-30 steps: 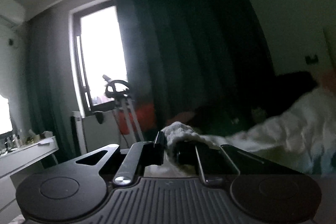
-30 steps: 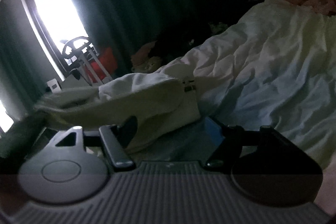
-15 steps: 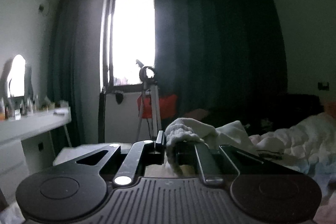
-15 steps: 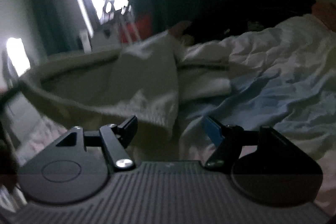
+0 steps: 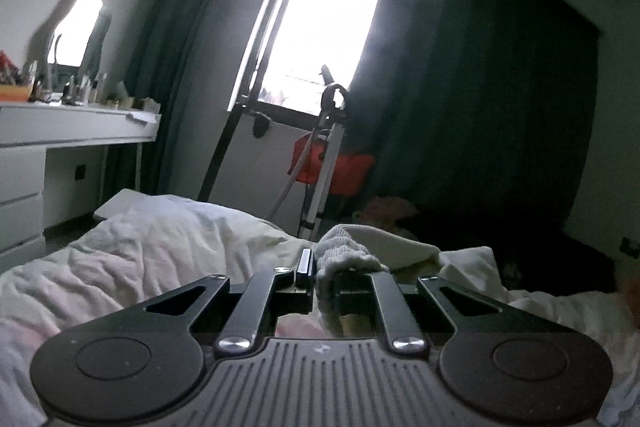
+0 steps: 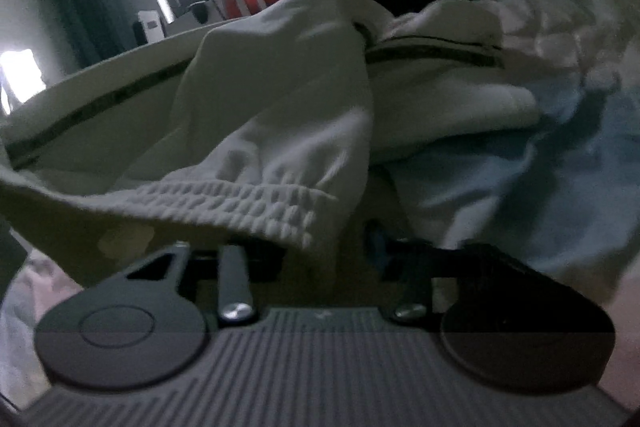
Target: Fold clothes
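Note:
A white garment (image 5: 384, 245) with a ribbed hem lies partly lifted over the bed. My left gripper (image 5: 324, 269) is shut on a bunched ribbed edge of it, just above the duvet. In the right wrist view the same garment (image 6: 280, 99) drapes across the frame, with a dark stripe along its upper edge. Its ribbed hem (image 6: 248, 203) hangs over my right gripper (image 6: 324, 251). That gripper's jaws are closing with the cloth between them, and a gap still shows beside the blue pad (image 6: 378, 243). The cloth hides the left fingertip.
A rumpled white and pale blue duvet (image 6: 560, 147) covers the bed. A white desk (image 5: 80, 131) with small bottles and a mirror (image 5: 76, 27) stands at the left. By the bright window (image 5: 320, 27) are a metal stand (image 5: 326, 163), a red object (image 5: 348, 167) and dark curtains (image 5: 480, 107).
My left gripper swung left with the garment edge, bringing the desk and window into view. My right gripper dropped closer to the hem, and its jaws narrowed around the cloth.

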### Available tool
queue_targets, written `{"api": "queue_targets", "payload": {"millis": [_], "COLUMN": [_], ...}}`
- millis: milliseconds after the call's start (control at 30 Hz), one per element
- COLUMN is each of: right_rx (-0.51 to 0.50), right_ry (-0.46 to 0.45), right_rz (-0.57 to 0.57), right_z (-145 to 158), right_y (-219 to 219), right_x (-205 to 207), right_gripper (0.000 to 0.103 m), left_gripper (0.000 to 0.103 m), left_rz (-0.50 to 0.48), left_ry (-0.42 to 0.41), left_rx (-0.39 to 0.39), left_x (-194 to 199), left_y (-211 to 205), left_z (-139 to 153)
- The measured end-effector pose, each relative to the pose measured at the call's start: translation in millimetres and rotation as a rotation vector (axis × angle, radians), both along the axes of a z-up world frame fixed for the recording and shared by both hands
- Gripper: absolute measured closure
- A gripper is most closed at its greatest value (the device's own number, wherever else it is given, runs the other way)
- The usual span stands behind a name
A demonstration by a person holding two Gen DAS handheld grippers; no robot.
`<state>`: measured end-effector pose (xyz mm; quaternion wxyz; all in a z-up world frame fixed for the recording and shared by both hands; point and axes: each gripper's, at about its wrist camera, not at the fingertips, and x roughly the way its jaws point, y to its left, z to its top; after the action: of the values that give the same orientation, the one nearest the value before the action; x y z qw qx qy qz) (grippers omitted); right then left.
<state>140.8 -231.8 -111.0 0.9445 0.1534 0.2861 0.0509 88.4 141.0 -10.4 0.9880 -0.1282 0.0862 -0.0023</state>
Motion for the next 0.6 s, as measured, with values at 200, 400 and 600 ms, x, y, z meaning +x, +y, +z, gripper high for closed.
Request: {"api": "queue_targets", "payload": {"millis": [200,400,600], "right_rx": [-0.083,-0.188,-0.170], "right_ry": [-0.126,-0.302,-0.262], "right_rz": [-0.039,-0.039,0.047], "right_z": [28.8,75.0,85.3], "right_y": [1.6,5.3,6.0], "right_x": [-13.7,-64.0,-111.6], "right_gripper": [0.088,0.089,0.089], "left_gripper": [0.094,0.094,0.094], "left_rz": [0.015,0.016,0.038], "left_ry": [0.019,0.023,0.097], "left_rx": [-0.022,-0.025,-0.062], "left_x": [-7.0,-3.5,-13.0], "left_y": [-8.2,-14.6,-16.3], "left_z": [-2.2,2.7,2.2]}}
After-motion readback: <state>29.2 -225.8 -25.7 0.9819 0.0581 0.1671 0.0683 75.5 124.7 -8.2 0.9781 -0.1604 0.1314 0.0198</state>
